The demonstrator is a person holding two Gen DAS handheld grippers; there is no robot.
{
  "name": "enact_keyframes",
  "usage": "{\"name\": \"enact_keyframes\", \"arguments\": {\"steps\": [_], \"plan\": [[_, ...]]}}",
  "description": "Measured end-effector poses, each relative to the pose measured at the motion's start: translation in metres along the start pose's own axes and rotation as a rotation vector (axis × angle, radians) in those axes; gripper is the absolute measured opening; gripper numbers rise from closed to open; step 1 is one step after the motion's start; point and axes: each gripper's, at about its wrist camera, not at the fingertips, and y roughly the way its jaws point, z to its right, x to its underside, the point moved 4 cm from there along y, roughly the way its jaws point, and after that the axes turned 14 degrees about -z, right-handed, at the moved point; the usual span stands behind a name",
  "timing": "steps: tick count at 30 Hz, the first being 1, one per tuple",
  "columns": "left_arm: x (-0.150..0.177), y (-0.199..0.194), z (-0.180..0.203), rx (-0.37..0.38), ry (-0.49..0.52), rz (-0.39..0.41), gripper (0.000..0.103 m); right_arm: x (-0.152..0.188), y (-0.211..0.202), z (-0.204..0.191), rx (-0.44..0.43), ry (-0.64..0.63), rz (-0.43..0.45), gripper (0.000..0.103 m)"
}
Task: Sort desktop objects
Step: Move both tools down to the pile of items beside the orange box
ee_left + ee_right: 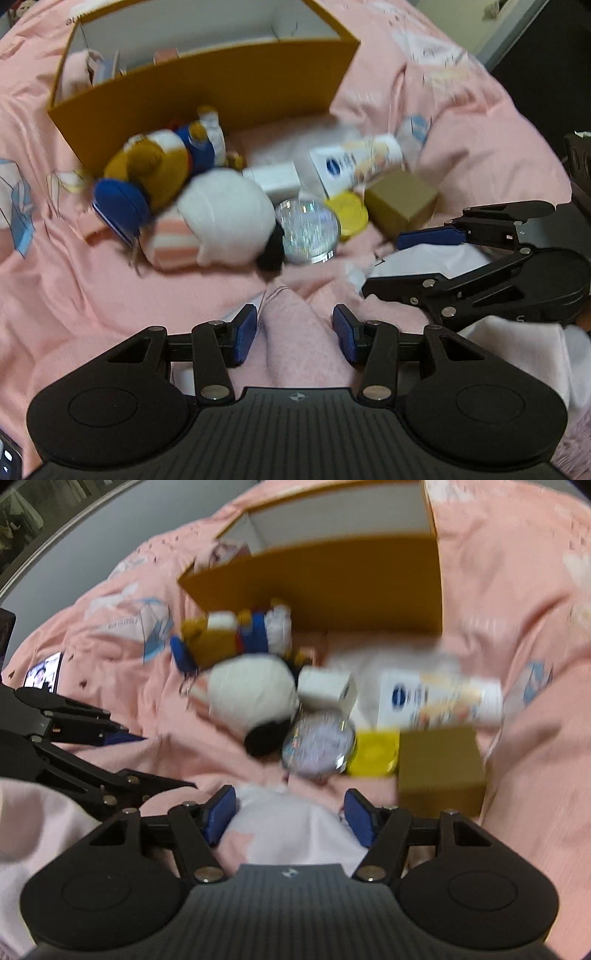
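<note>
We see the things to be sorted bunched together on the pink bedcover (74, 280), right in front of the yellow box (207, 88) that presumably takes them. The box stands open at the top, its near wall facing us, and a few items already sit inside at its left end, so we judge the sorting is under way with most of it left to do.

Against the box wall lies the duck toy (162, 166) in its blue cap, and touching it on the near side lies the white plush (221, 221) with a black patch. Just beside the plush rests a round glittery disc (308, 230), with a yellow lid (349, 216) next to it and a brown carton (402, 203) beyond that. A white tube (354, 162) with a blue logo leans over a small white box (273, 179) behind them. The pile is tight, so whichever piece goes first will likely nudge its neighbours.

Our left gripper (294, 332) hovers low over a fold of bedcover, fingers spread and holding nothing. Our right gripper (290, 812) sits just beside it, likewise spread and empty, above a pale cloth. Both point at the pile from the near side, well short of it, which suits a reach toward the disc or the plush, the closest pieces. The motion blur makes finer detail hard to read.
</note>
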Motion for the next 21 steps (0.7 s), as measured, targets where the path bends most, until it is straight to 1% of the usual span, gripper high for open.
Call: {"name": "enact_keyframes", "arguments": {"steps": [2, 6, 9, 12, 13, 14, 16, 18, 19, 21], "plan": [[0.002, 0.003, 0.001, 0.004, 0.001, -0.019, 0.053, 0.005, 0.002, 0.001, -0.012, -0.003, -0.018, 0.067], [0.003, 0.003, 0.003, -0.005, 0.011, -0.025, 0.053, 0.005, 0.000, -0.001, -0.002, -0.016, -0.015, 0.067], [-0.004, -0.003, 0.001, -0.009, 0.011, -0.003, 0.053, 0.003, -0.006, 0.003, 0.000, -0.010, 0.013, 0.065], [-0.016, -0.010, 0.004, -0.043, 0.040, 0.041, 0.053, -0.005, -0.021, 0.013, 0.030, 0.001, 0.061, 0.063], [-0.020, -0.012, 0.006, -0.052, 0.052, 0.053, 0.053, -0.007, -0.026, 0.016, 0.052, 0.004, 0.075, 0.062], [-0.026, -0.014, 0.008, -0.059, 0.067, 0.068, 0.053, -0.010, -0.031, 0.020, 0.097, 0.012, 0.092, 0.061], [-0.040, -0.013, 0.011, -0.063, 0.087, 0.088, 0.053, -0.015, -0.037, 0.029, 0.223, 0.015, 0.107, 0.061], [-0.053, -0.009, 0.017, -0.057, 0.121, 0.094, 0.053, -0.018, -0.036, 0.037, 0.321, 0.016, 0.098, 0.061], [-0.059, -0.005, 0.022, -0.061, 0.144, 0.089, 0.053, -0.018, -0.033, 0.040, 0.340, 0.018, 0.084, 0.061], [-0.067, 0.007, 0.033, -0.094, 0.204, 0.071, 0.053, -0.018, -0.027, 0.049, 0.333, 0.037, 0.056, 0.061]]}}
